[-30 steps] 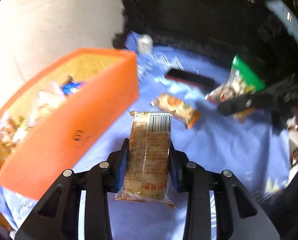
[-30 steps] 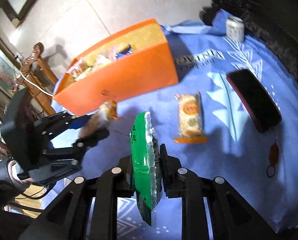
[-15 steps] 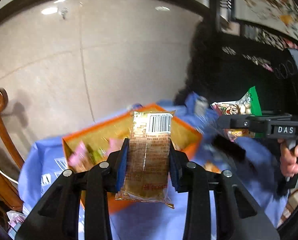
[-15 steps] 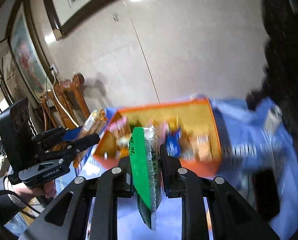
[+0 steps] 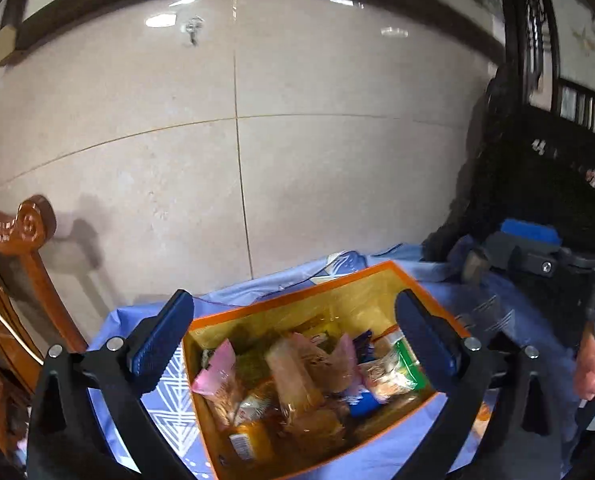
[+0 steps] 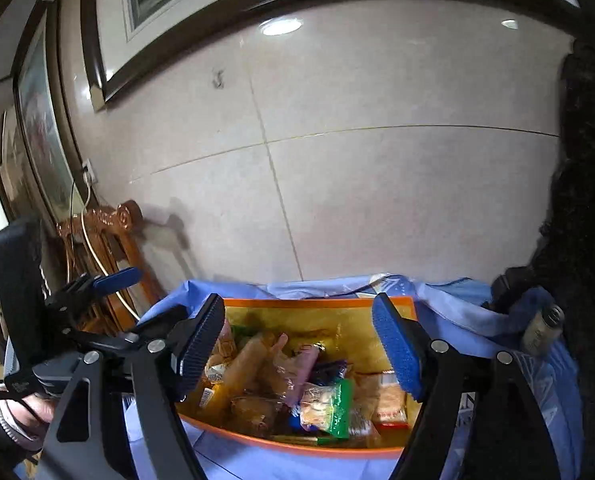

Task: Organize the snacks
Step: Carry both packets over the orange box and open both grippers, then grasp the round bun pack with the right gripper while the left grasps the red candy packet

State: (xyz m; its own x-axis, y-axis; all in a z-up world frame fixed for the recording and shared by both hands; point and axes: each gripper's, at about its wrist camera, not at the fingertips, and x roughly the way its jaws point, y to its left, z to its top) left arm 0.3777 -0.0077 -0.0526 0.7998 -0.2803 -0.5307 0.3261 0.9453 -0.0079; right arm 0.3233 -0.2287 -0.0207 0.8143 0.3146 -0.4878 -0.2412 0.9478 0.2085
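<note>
An orange box (image 5: 329, 292) (image 6: 321, 303) sits on the blue tablecloth and holds several snack packets. The brown biscuit packet (image 5: 293, 372) and the green-edged snack bag (image 5: 393, 372) (image 6: 329, 404) lie inside it among the others. My left gripper (image 5: 293, 336) hangs open and empty above the box. My right gripper (image 6: 297, 344) is also open and empty above the box. The right gripper shows at the right edge of the left wrist view (image 5: 537, 264), and the left gripper shows at the left of the right wrist view (image 6: 97, 284).
A tiled wall (image 5: 297, 140) rises just behind the table. A carved wooden chair (image 5: 13, 248) (image 6: 105, 232) stands at the left. A small can (image 6: 543, 328) stands at the table's right corner beside dark furniture (image 6: 585, 200).
Both grippers rose over the box and opened. The biscuit packet left my left gripper and the green bag left my right gripper; both now lie in the box.
</note>
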